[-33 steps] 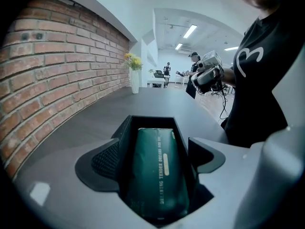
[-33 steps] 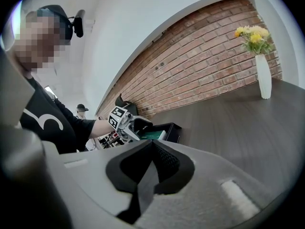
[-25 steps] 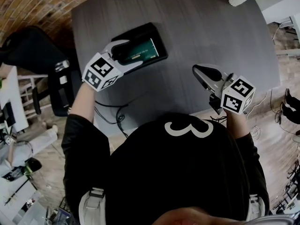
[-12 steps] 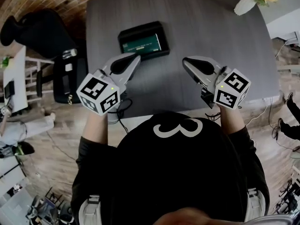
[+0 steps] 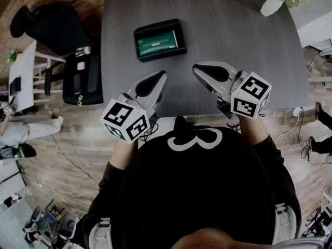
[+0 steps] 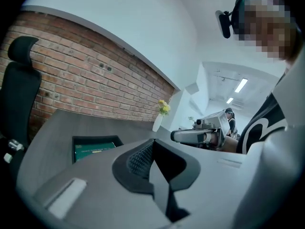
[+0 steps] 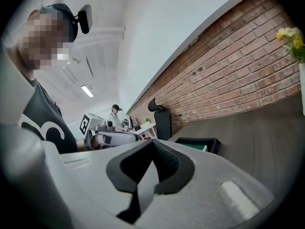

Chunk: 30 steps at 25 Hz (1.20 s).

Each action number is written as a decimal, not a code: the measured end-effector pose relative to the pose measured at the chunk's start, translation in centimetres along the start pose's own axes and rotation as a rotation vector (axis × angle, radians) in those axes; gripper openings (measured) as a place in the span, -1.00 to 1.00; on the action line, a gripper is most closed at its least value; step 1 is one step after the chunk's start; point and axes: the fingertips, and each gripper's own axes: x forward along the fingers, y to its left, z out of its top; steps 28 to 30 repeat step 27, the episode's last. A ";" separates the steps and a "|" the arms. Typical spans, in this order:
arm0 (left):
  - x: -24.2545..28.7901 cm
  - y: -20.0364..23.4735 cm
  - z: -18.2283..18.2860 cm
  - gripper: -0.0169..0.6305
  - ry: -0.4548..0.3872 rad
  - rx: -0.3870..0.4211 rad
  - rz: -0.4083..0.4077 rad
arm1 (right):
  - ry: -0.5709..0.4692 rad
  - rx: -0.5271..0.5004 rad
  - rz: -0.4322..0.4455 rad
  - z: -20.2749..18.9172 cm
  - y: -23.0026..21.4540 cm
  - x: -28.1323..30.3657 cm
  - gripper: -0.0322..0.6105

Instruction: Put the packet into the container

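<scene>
**Grippers closed and empty; packet inside container**

Left gripper [image 5: 160, 77] is shown with its jaws pressed together and nothing between them. It is held over the near edge of the grey table [image 5: 233, 30]. Right gripper [image 5: 196, 68] is seen level with it and apart to its right, with jaws likewise pressed together on nothing. Ahead of the left gripper, well apart from its tips, the black container [image 5: 136, 38] is set flat on the table. The green packet [image 5: 157, 39] is laid flat inside it, within the rim. Far beyond the right gripper, at the far table corner, a white vase [image 5: 272, 4] of yellow flowers is seen. To the left of the left gripper, off the table, a black office chair [image 5: 83, 79] is placed.
</scene>
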 end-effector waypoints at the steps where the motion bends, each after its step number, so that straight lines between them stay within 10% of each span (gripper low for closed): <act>1: 0.0 -0.2 -0.2 -0.91 0.004 0.001 0.001 | -0.004 -0.003 0.007 0.0 0.2 -0.1 -0.90; 30: 1.0 0.3 -0.6 -0.91 0.024 0.022 0.013 | 0.016 -0.001 0.009 -1.0 -0.6 0.3 -0.90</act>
